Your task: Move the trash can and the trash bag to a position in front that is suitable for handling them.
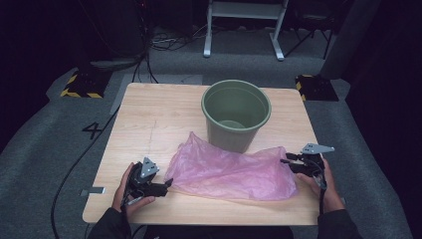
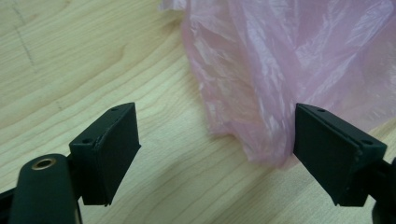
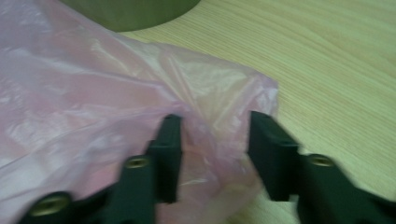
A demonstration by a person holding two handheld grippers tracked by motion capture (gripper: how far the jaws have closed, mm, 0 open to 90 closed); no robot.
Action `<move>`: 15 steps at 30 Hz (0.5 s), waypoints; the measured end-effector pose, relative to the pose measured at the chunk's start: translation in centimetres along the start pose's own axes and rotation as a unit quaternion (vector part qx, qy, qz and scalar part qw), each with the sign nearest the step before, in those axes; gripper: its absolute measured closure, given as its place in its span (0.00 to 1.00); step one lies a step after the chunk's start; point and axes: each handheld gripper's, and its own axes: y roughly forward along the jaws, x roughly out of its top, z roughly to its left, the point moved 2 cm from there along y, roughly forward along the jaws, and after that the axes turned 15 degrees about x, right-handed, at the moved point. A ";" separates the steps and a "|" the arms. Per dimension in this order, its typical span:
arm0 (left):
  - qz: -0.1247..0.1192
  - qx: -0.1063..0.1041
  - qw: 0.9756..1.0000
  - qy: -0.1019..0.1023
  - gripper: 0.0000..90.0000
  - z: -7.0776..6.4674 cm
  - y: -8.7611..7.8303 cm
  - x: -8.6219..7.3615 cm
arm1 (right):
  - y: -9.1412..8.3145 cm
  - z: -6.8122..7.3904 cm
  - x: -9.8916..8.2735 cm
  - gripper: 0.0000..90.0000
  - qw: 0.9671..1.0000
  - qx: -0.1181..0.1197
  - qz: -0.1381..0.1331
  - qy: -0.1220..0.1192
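Note:
A crumpled pink plastic bag lies flat on the wooden table, just in front of an upright, empty green bucket. My left gripper sits at the bag's left end with its jaws wide apart. In the left gripper view the bag's edge hangs down beside the right jaw of the left gripper, and bare wood shows across the rest of the gap. At the bag's right end, my right gripper is open. A loose fold of the bag lies between the right gripper's parted jaws, with the bucket beyond.
Bare wood lies left of and behind the bucket. Beyond the table is grey carpet with cables, two yellow-and-black striped blocks and the white legs of a frame.

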 end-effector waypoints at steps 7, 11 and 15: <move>0.018 -0.013 1.000 0.016 0.18 -0.8 0.7 -0.2 | -2.1 -0.5 0.0 0.34 1.000 -0.011 -0.004 0.019; 0.024 -0.017 0.999 0.021 0.19 -1.1 0.8 -0.3 | -3.9 0.1 0.6 0.31 0.999 -0.013 -0.030 0.019; 0.030 -0.019 0.999 0.031 0.20 -1.4 1.1 -0.4 | -5.6 0.9 1.5 0.29 0.998 -0.040 -0.046 0.010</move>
